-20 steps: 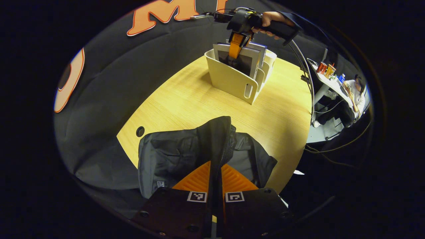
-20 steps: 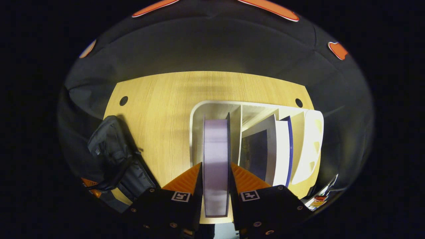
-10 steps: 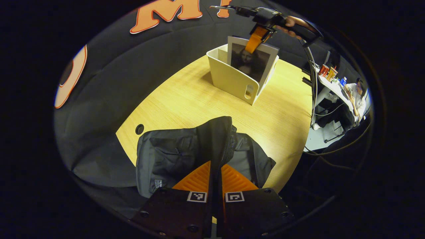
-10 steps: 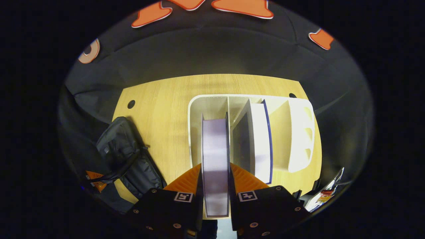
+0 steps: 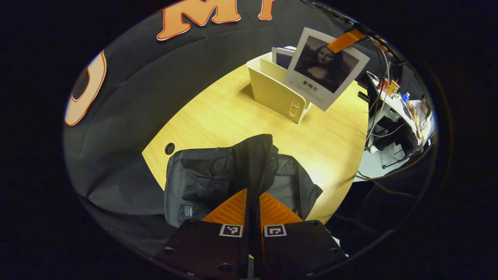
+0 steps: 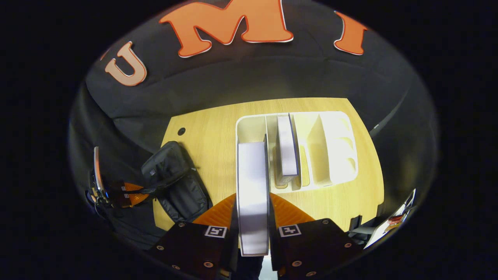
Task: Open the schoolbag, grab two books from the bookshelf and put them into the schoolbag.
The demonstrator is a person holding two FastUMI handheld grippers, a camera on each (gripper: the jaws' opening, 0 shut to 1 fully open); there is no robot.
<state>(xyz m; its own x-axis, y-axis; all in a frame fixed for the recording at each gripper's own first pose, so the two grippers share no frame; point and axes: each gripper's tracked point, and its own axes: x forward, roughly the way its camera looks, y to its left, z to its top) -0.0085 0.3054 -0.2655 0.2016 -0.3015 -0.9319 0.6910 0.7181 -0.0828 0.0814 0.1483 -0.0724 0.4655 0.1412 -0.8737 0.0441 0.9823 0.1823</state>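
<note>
The black schoolbag [image 5: 210, 179] lies on the wooden table's near end. My left gripper [image 5: 253, 204] is shut on a raised fold of the schoolbag by its zipper. A cream bookshelf [image 5: 274, 93] stands at the far end of the table. My right gripper [image 6: 253, 217] is shut on a book [image 6: 253, 182], seen edge-on and held above the bookshelf [image 6: 334, 144]. In the left gripper view the book [image 5: 325, 68] shows a portrait cover and hangs clear of the shelf, under my right gripper [image 5: 346, 39]. A second book [image 6: 287, 149] stands in the shelf's middle slot.
The table [image 5: 218, 112] has a cable hole [image 5: 169, 148] near the schoolbag. Past its right edge a person [image 5: 418, 112] sits at a cluttered desk, and cables [image 5: 373, 97] hang down there. Black cloth walls close in the left and far sides.
My right gripper has lifted the portrait-cover book up and out of the bookshelf, towards the right. My left gripper has kept its hold on the schoolbag.
</note>
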